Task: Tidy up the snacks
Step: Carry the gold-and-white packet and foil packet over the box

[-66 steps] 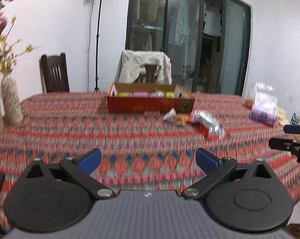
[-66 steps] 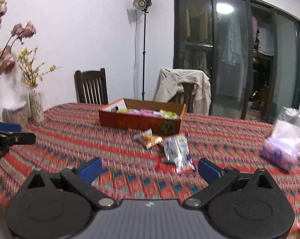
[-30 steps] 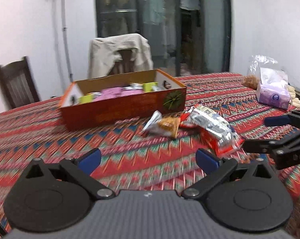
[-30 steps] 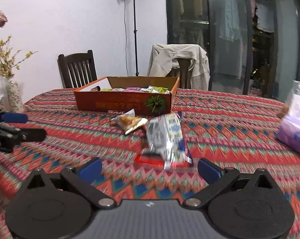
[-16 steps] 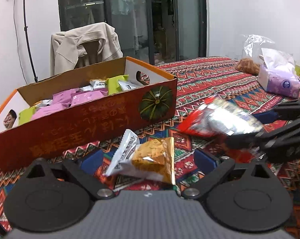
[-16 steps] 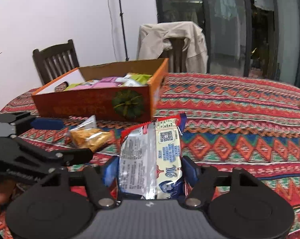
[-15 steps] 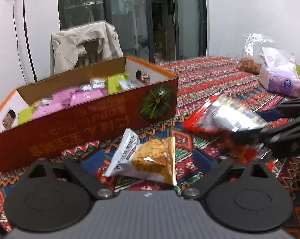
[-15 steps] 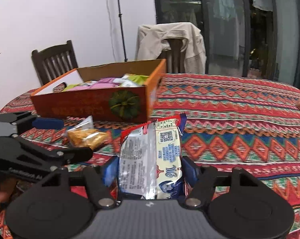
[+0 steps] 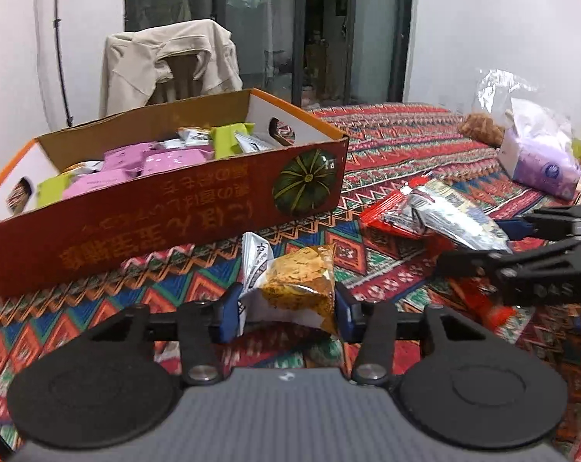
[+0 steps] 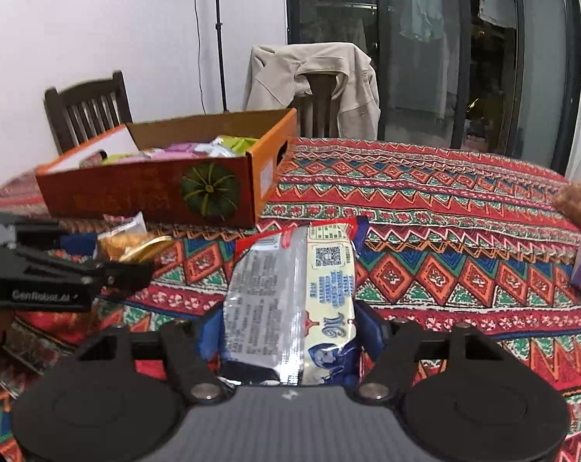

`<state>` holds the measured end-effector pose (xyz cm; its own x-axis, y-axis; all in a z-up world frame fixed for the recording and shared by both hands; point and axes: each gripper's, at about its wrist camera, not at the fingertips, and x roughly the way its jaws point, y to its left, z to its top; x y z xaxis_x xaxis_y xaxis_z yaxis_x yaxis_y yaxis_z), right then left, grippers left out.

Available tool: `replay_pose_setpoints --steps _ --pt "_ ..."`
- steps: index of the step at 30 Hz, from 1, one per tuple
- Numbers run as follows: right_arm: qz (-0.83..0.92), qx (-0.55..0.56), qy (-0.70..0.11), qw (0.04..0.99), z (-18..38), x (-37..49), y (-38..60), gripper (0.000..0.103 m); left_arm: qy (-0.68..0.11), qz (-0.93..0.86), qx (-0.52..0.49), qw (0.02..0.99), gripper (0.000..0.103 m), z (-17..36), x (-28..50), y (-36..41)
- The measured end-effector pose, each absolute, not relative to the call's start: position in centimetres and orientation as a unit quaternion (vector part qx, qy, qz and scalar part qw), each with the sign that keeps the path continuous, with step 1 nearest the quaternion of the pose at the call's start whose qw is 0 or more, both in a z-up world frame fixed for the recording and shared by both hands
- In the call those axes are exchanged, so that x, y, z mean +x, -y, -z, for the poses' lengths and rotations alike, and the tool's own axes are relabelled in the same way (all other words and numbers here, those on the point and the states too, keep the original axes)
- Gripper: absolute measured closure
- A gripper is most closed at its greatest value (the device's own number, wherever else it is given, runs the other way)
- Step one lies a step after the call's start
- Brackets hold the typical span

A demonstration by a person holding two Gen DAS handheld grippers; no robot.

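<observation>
A small orange-brown snack packet (image 9: 298, 281) lies on the patterned tablecloth in front of the orange cardboard box (image 9: 155, 211), which holds several pink and green snacks. My left gripper (image 9: 288, 308) is closing, and its blue pads press the packet's sides. In the right wrist view a silver-and-blue packet (image 10: 290, 296) lies lengthwise between the closing jaws of my right gripper (image 10: 288, 331), pads against both its edges. A red packet (image 9: 383, 215) lies under it. Each gripper shows in the other's view: the right gripper (image 9: 479, 242), the left gripper (image 10: 98, 258). The box (image 10: 136, 192) stands just behind.
A purple tissue pack (image 9: 541, 154) and a clear plastic bag sit at the table's far right. A chair draped with a beige jacket (image 10: 313, 77) stands behind the table, with a dark wooden chair (image 10: 86, 111) and a light stand beside it.
Both grippers came forward and down from wide open over the table. The left has closed around the orange-brown packet, the right around the silver-and-blue one.
</observation>
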<state>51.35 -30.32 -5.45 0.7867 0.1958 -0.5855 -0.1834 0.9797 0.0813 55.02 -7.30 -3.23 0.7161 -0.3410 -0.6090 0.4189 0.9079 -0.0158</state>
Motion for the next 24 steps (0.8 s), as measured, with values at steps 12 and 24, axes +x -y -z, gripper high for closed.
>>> replay_pose_setpoints --steps 12,24 --pt "-0.136 0.001 -0.293 0.946 4.0 48.5 28.2 0.042 -0.289 0.153 -0.034 0.945 0.054 -1.8 36.7 0.4" --pt "-0.242 0.023 -0.288 0.926 1.9 32.9 23.4 0.042 -0.272 0.108 -0.063 0.954 0.054 -3.0 27.3 -3.5"
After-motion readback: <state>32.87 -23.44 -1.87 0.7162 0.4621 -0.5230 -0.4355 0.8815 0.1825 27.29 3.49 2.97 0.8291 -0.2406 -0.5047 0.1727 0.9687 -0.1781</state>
